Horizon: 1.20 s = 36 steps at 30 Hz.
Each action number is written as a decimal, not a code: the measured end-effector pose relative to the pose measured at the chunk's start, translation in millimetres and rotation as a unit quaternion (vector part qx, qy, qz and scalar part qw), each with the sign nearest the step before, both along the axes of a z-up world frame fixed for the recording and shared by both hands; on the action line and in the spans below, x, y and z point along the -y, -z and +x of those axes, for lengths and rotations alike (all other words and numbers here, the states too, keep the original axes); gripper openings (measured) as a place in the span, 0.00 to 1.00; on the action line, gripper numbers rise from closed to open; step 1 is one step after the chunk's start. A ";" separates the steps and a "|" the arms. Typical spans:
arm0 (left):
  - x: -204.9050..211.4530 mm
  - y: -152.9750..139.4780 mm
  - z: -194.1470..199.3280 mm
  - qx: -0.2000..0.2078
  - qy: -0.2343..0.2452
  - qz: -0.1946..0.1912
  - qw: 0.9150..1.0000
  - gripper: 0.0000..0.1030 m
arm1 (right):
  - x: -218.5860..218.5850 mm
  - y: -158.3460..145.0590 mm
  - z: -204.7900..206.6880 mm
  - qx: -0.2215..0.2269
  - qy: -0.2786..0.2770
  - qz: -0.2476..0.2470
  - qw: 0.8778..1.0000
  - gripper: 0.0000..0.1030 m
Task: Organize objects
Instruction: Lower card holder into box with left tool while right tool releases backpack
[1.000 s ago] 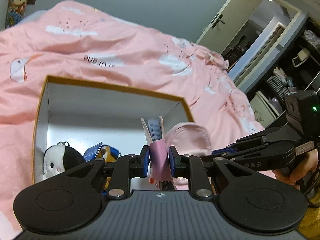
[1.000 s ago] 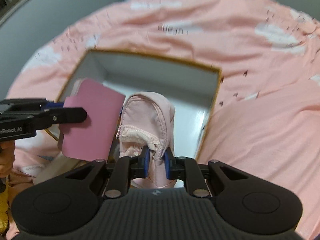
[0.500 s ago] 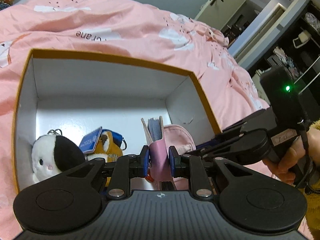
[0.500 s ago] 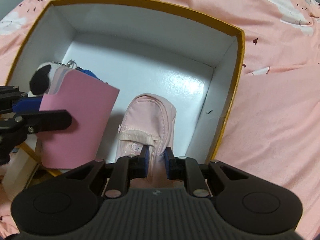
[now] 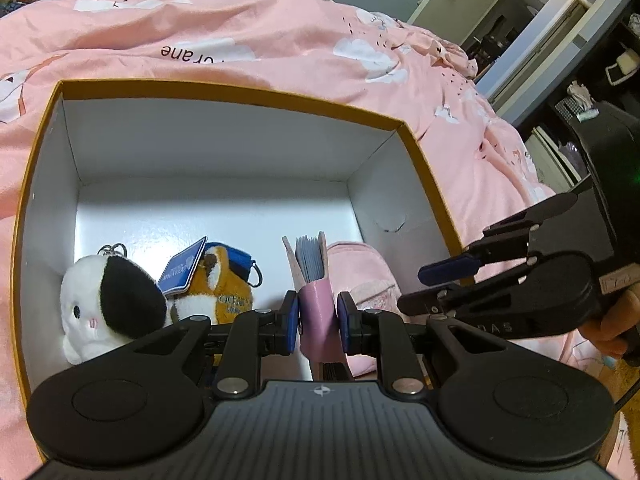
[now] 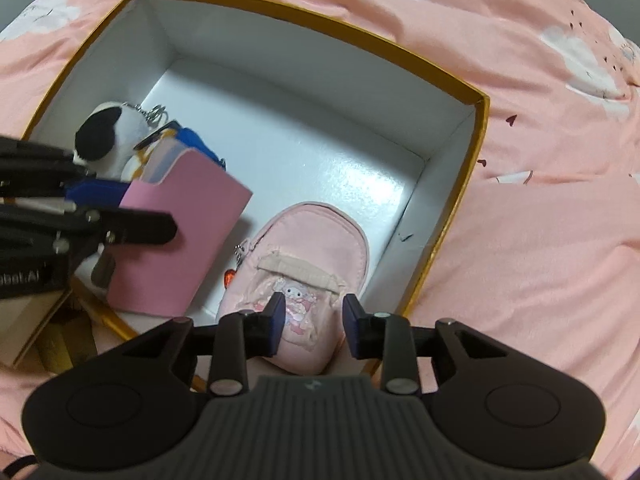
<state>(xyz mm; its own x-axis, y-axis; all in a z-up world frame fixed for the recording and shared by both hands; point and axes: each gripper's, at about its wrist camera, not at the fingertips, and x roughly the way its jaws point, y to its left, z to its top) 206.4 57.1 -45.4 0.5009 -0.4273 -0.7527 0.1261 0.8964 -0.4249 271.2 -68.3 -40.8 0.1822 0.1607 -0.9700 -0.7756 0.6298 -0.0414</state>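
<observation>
A gold-rimmed white box (image 5: 224,90) (image 6: 478,120) sits on the pink bedspread. My left gripper (image 5: 319,324) is shut on a pink card holder (image 5: 316,312) (image 6: 180,236) with blue cards in it, held over the box's near side. My right gripper (image 6: 313,322) is open, its fingers on either side of a small pink backpack pouch (image 6: 308,276) (image 5: 360,272) that lies on the box floor at the right. The right gripper also shows in the left wrist view (image 5: 452,280).
A black-and-white plush (image 5: 108,300) (image 6: 108,136) and an orange plush with a blue tag (image 5: 216,284) lie in the box's left part. The pink bedspread (image 5: 280,40) surrounds the box. A doorway and shelves (image 5: 560,40) are at the far right.
Both grippers moved down over the box. My right gripper opened and let go of the pink pouch, which now lies on the box floor. The left gripper still holds the card holder.
</observation>
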 end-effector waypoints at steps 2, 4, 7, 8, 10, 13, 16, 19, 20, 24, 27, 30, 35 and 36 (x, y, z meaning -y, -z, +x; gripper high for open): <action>1.4 -2.1 1.8 0.001 -0.002 0.001 1.000 0.22 | 1.4 -4.8 1.6 0.005 -0.010 0.005 1.000 0.32; 4.0 -4.8 3.7 0.005 -0.005 0.000 1.000 0.22 | 3.5 -7.6 4.0 0.011 -0.009 0.010 1.000 0.32; 6.6 -7.6 8.7 0.008 -0.002 -0.038 0.999 0.22 | 6.3 -14.9 5.4 0.029 -0.003 0.032 0.999 0.32; 8.1 -7.4 11.1 0.007 -0.002 -0.053 0.999 0.22 | 8.9 -18.7 5.3 0.041 -0.002 0.036 0.998 0.32; 13.2 -4.8 15.8 0.007 -0.004 -0.076 0.997 0.22 | 13.1 -26.0 4.6 0.062 -0.004 0.047 0.997 0.30; 23.3 4.8 23.9 -0.001 -0.007 -0.107 0.994 0.22 | 18.4 -34.2 3.9 0.076 -0.003 0.064 0.995 0.30; 29.8 20.3 30.7 -0.015 -0.012 -0.145 0.989 0.22 | 21.0 -40.6 -2.1 0.116 -0.010 0.061 0.991 0.30; 32.5 36.3 34.8 -0.031 -0.020 -0.173 0.984 0.22 | 26.1 -40.8 -3.6 0.143 -0.014 0.058 0.988 0.30; 32.4 40.9 36.1 -0.038 -0.022 -0.174 0.984 0.22 | 32.0 -43.5 -2.3 0.142 -0.013 0.061 0.988 0.30; 33.0 55.2 40.2 -0.074 -0.024 -0.174 0.982 0.23 | 36.9 -37.0 -4.4 0.138 -0.013 0.063 0.988 0.30; 34.8 53.9 40.1 -0.077 -0.031 -0.146 0.986 0.26 | 39.5 -31.3 -4.1 0.135 -0.013 0.064 0.989 0.30; 36.8 49.4 39.3 -0.079 -0.036 -0.112 0.990 0.29 | 42.0 -28.2 -5.2 0.131 -0.009 0.066 0.989 0.30; 46.1 37.4 30.6 -0.071 -0.036 -0.016 0.997 0.40 | 46.3 -28.1 -7.6 0.132 -0.005 0.071 0.989 0.30; 46.4 35.4 28.6 -0.067 -0.037 -0.007 0.997 0.43 | 47.3 -28.6 -8.1 0.133 -0.004 0.072 0.989 0.30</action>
<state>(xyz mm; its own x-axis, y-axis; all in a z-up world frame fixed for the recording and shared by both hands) 235.0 10.7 -80.8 0.4268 -0.4034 -0.8094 0.0016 0.8953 -0.4454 263.1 -115.6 -12.1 0.4252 0.2968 -0.8550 -0.7545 0.6380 -0.1537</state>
